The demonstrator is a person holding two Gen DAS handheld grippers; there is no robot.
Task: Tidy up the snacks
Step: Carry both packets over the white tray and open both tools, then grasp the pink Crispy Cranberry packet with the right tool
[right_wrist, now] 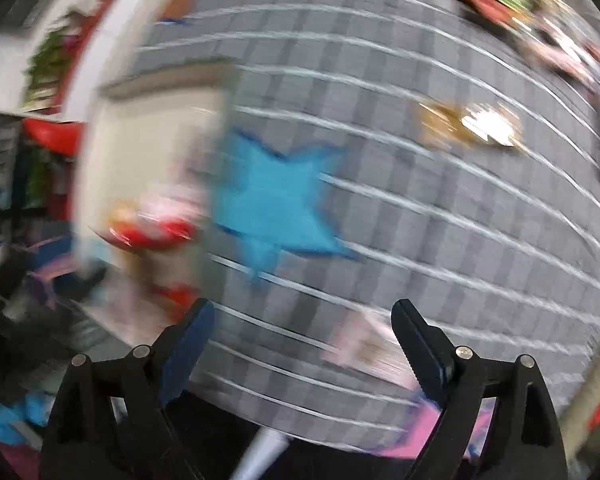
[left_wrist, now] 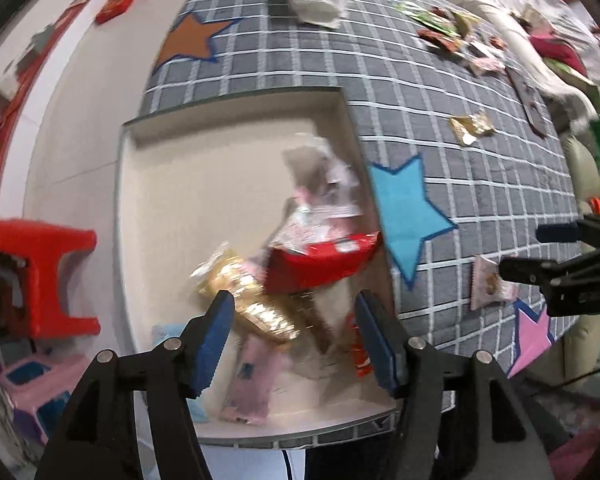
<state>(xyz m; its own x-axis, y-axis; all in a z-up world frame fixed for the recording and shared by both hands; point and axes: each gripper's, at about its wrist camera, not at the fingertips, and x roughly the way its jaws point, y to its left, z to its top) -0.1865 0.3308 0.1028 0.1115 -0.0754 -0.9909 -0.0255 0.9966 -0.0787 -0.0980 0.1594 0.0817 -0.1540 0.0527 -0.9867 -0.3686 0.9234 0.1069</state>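
A grey checked cloth [left_wrist: 440,128] with coloured stars spreads ahead of and to the right of the left gripper's fingers [left_wrist: 220,320]. On it, directly beyond those fingers, sits a shallow cream box [left_wrist: 204,168]. Snacks lie heaped in the part of the box nearest the fingers: a red packet [left_wrist: 320,264] just ahead of the gap, a gold wrapper [left_wrist: 252,300] right at the left pad, a pink packet [left_wrist: 252,376] between the pads below, and pale blurred wrappers [left_wrist: 320,184] farther ahead.

The left gripper [left_wrist: 296,332] stands open over the box, nothing pressed between its pads. The right gripper [right_wrist: 304,344] is open too, its pads wide apart above the cloth, with a blue star [right_wrist: 276,208] ahead of its fingers. A small pink packet [right_wrist: 364,344] lies between them, untouched; a gold wrapper [right_wrist: 468,124] lies well ahead to the right. This view is heavily blurred.
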